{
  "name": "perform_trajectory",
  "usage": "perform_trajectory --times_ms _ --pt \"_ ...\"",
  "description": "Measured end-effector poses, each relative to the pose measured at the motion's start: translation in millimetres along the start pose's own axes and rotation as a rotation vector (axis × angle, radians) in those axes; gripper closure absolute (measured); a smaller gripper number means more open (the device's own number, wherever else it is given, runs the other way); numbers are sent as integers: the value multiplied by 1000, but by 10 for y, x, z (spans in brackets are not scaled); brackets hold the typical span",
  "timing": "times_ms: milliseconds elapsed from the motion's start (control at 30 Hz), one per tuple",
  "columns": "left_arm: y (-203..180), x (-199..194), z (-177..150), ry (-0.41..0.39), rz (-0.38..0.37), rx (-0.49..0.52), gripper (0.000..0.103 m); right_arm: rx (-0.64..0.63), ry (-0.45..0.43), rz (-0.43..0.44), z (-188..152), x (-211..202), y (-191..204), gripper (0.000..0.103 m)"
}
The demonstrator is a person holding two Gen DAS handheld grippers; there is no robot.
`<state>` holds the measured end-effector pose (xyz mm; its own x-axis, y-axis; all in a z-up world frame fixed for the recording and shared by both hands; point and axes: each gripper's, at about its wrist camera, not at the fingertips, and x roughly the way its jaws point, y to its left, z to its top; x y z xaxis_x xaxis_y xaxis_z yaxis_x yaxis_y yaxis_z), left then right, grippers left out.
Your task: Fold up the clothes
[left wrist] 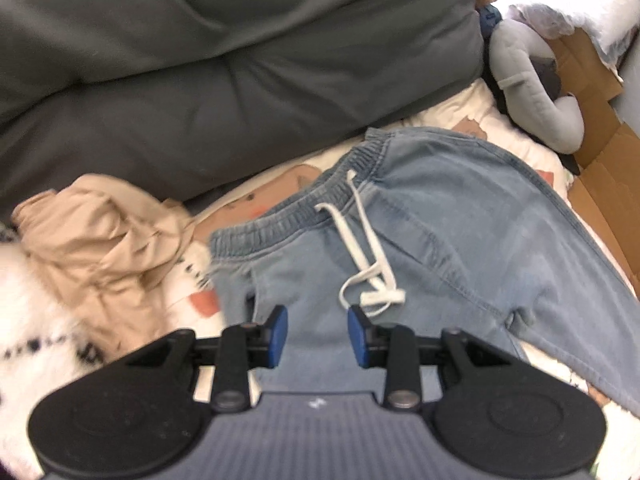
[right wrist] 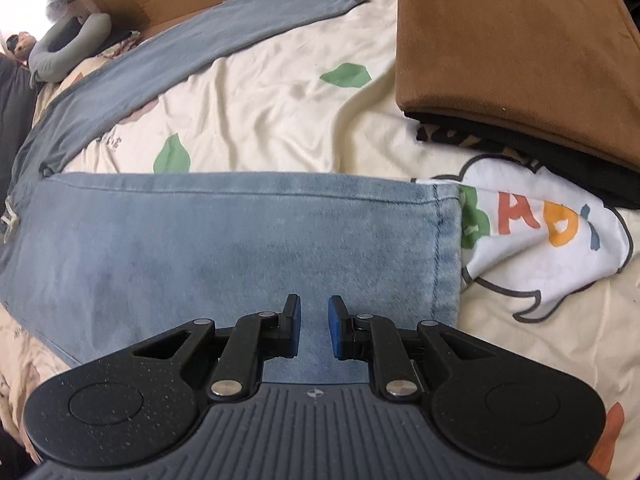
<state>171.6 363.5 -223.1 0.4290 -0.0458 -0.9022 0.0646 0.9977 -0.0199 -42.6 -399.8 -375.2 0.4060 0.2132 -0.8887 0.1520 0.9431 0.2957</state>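
A home bedroom: a bed with a cartoon-print cream sheet, a grey pillow, a plush toy and folded blankets

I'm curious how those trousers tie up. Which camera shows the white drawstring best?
The left wrist view. There the drawstring hangs in full from the waistband of the blue trousers, knotted just ahead of the left hand-held gripper. The right wrist view shows mostly the trouser legs, with only a pale scrap at its left edge.
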Motion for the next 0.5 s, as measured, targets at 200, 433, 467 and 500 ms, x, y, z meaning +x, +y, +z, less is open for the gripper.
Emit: perform_trajectory --times_ms 200,433,467,500 --pt "2 408 -143 51 -14 -32 69 5 21 -36 -95 112 12 88" --pt "-164 997 -335 96 -54 -68 77 21 48 -64 -157 213 17 84" --pt "-183 1050 -358 98 -61 -78 77 21 51 -64 -158 223 11 82" --pt "-202 1100 -380 100 -68 -87 77 21 54 -64 -159 232 4 83"
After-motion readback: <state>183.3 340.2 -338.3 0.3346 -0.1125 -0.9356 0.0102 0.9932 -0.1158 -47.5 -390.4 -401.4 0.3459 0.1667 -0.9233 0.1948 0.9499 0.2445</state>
